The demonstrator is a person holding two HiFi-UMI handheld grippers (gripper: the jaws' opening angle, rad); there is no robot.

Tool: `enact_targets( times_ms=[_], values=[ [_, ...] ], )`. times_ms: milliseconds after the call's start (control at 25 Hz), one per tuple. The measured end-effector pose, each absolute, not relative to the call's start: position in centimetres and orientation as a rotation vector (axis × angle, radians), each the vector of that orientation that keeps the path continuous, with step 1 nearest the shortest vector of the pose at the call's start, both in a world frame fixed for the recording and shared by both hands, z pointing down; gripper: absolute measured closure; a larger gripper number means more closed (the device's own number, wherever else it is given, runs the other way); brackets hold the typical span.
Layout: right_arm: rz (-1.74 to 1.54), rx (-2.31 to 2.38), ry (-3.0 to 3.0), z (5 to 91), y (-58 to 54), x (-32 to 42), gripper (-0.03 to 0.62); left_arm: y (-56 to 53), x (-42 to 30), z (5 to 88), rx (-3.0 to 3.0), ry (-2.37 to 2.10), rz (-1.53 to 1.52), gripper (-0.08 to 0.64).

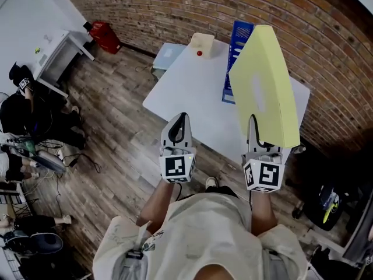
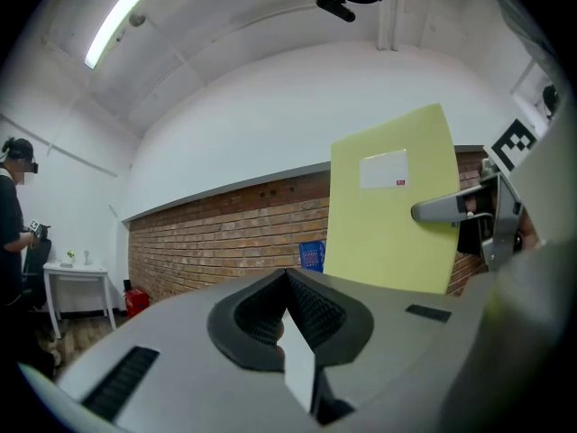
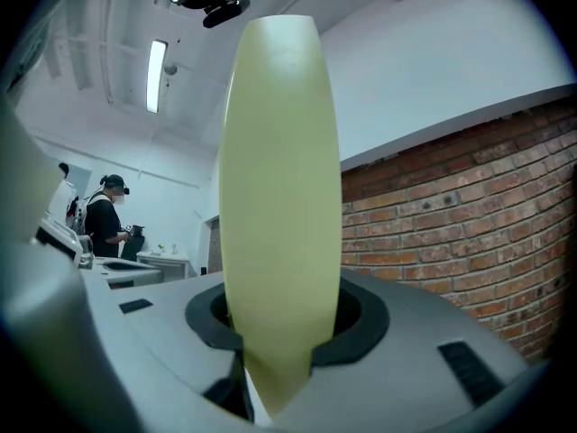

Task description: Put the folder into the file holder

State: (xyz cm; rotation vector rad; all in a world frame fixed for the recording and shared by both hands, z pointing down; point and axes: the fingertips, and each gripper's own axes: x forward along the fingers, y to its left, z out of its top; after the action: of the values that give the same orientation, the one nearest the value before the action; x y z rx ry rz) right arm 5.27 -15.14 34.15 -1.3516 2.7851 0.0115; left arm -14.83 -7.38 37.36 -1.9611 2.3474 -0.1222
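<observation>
My right gripper (image 1: 254,124) is shut on the lower edge of a pale yellow folder (image 1: 265,86), holding it upright above the right part of the white table (image 1: 192,98). In the right gripper view the folder (image 3: 279,197) rises edge-on from between the pads and fills the middle. The blue file holder (image 1: 236,57) stands on the table's far side, just left of and behind the folder. My left gripper (image 1: 180,121) hangs over the table's near edge, shut and empty. From the left gripper view I see the folder's (image 2: 392,215) face with its white label, and the holder (image 2: 312,255) far behind.
A small pale box with a red item (image 1: 201,44) lies at the table's far corner, with a light blue seat (image 1: 169,54) beside it. The brick wall (image 1: 326,51) runs close behind the table. A white desk (image 1: 58,57), a red object (image 1: 105,37) and a person (image 1: 17,112) are at the left.
</observation>
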Motion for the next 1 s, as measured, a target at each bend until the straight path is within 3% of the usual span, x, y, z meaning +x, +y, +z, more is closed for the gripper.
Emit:
enact_targets(
  times_ms=[560, 1000],
  values=[
    [0.230, -1.316, 2.569, 24.6, -18.5, 5.7, 0.430, -12.5, -14.0, 36.5, -2.006, 2.272, -0.078, 0.552],
    [0.253, -1.419, 2.482, 23.4, -23.3, 2.2, 0.430, -19.0, -17.1, 36.3, -2.115, 2.155, -0.072, 0.552]
  ],
)
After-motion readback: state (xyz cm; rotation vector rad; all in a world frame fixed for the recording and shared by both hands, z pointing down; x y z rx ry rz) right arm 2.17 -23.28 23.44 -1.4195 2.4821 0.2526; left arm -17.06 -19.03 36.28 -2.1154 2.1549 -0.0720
